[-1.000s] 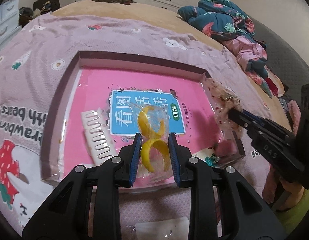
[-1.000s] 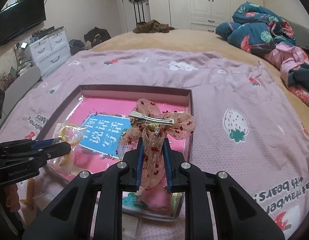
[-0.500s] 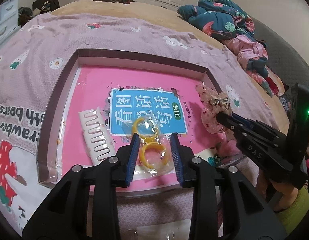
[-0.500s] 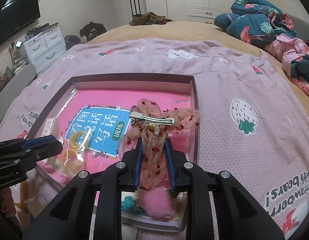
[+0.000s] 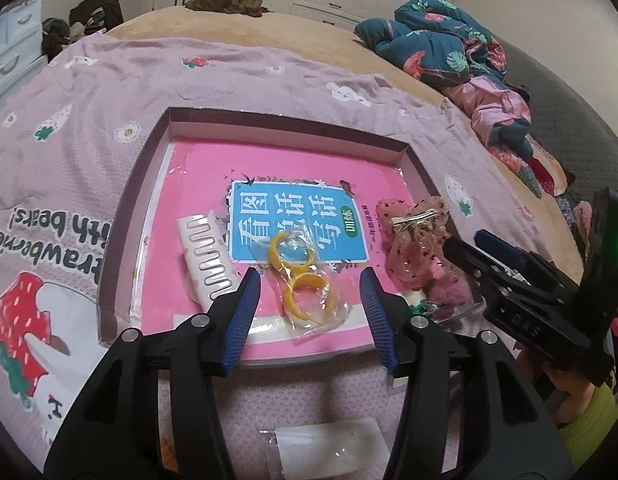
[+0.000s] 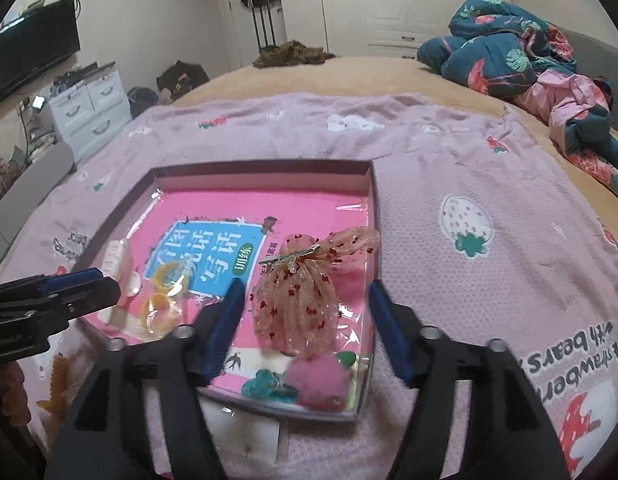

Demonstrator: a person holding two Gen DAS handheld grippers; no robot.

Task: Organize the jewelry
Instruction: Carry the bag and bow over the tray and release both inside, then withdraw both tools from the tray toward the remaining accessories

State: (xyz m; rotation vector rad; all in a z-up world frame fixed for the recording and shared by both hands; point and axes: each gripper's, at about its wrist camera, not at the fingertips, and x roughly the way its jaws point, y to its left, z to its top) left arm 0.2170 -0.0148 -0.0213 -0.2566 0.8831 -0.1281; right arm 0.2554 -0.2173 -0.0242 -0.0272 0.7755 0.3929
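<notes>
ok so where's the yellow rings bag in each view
Left wrist: the yellow rings bag lies low in the centre, between the open jaws of the left hand-held gripper, untouched.
Right wrist: it lies at lower left, beside the left hand-held gripper's tip.
Shared landmark: the blue label on the pink book; the bag overlaps its near edge.

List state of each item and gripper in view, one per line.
left gripper: open, jaws just opened, clear of bag
right gripper: open, jaws just opened, bow between them
bag of yellow rings: lying in tray
bow hair clip: lying in tray, clip side up
white comb: flat in tray
tray: lidless, on blanket
</notes>
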